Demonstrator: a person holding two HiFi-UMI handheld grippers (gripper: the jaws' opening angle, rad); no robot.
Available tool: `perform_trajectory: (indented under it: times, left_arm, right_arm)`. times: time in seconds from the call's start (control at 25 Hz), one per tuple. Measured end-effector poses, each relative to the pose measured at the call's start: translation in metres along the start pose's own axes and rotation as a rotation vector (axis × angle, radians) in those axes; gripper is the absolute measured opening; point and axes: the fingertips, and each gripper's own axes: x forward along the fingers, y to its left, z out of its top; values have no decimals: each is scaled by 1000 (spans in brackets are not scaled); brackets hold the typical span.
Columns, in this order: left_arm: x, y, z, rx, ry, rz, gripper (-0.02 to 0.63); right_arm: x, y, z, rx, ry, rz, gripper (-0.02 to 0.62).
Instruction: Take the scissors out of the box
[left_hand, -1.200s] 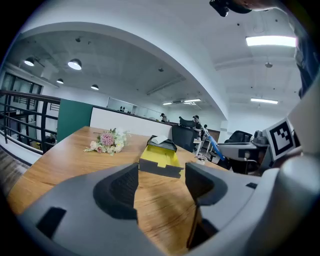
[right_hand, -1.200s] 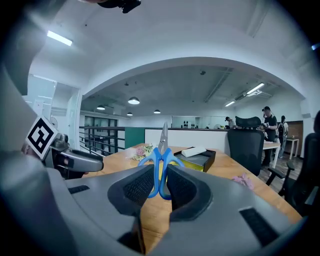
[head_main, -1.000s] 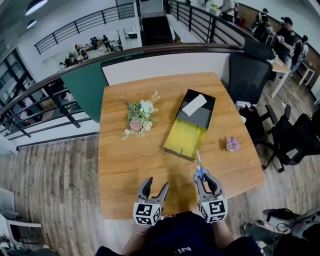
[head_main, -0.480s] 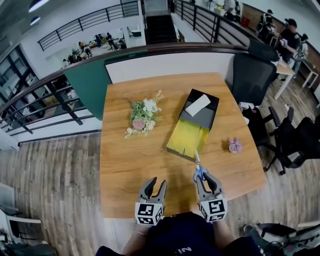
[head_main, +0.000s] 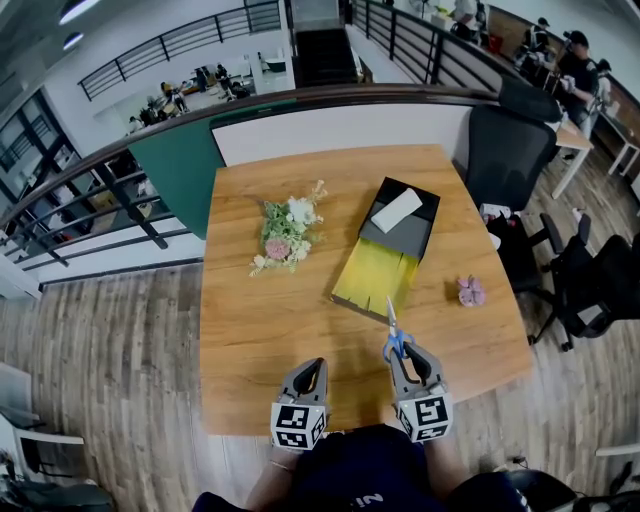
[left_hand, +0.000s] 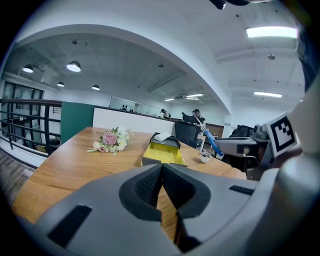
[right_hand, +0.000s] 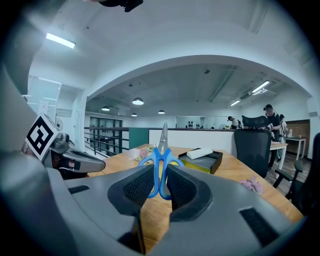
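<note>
Blue-handled scissors (head_main: 393, 334) stand blades-up over the table's near edge, clear of the box. My right gripper (head_main: 405, 353) is shut on their handles, and in the right gripper view the scissors (right_hand: 161, 159) sit pinched between the pads of that gripper (right_hand: 160, 186). The box (head_main: 386, 251) lies open at mid-table, a yellow tray drawn out of a black sleeve with a white packet (head_main: 397, 210) on top. My left gripper (head_main: 311, 368) hangs at the near edge to the left, shut on nothing; the left gripper view shows this gripper (left_hand: 162, 181) with its pads pressed together.
A bouquet of pale flowers (head_main: 284, 234) lies left of the box. A small pink flower (head_main: 470, 291) rests near the table's right edge. Black office chairs (head_main: 510, 140) stand to the right of the table. A railing (head_main: 90, 200) runs behind and to the left.
My left gripper's jaws have gone from wide open to shut, staying in place. The right gripper still holds the scissors in about the same spot.
</note>
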Motion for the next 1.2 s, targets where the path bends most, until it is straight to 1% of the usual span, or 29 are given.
perform_trajectory:
  times: [0.12,0.28,0.96,1.2]
  left_arm:
    - [0,-2,1,-18,-4,-3,3]
    - [1,-4,3,-18,-9,-4,3]
    - [8,-15,7,-13,-21,-10,3]
    - [10,-12,9,-11,-23,9,3]
  right_arm:
    - [1,-1,1,2,-4,4,94]
    - [1,-2,0,-3,5,5,92]
    - [1,-20,1,15,-10,-9,92]
    - [2,-25,1,7,-5,-4,92]
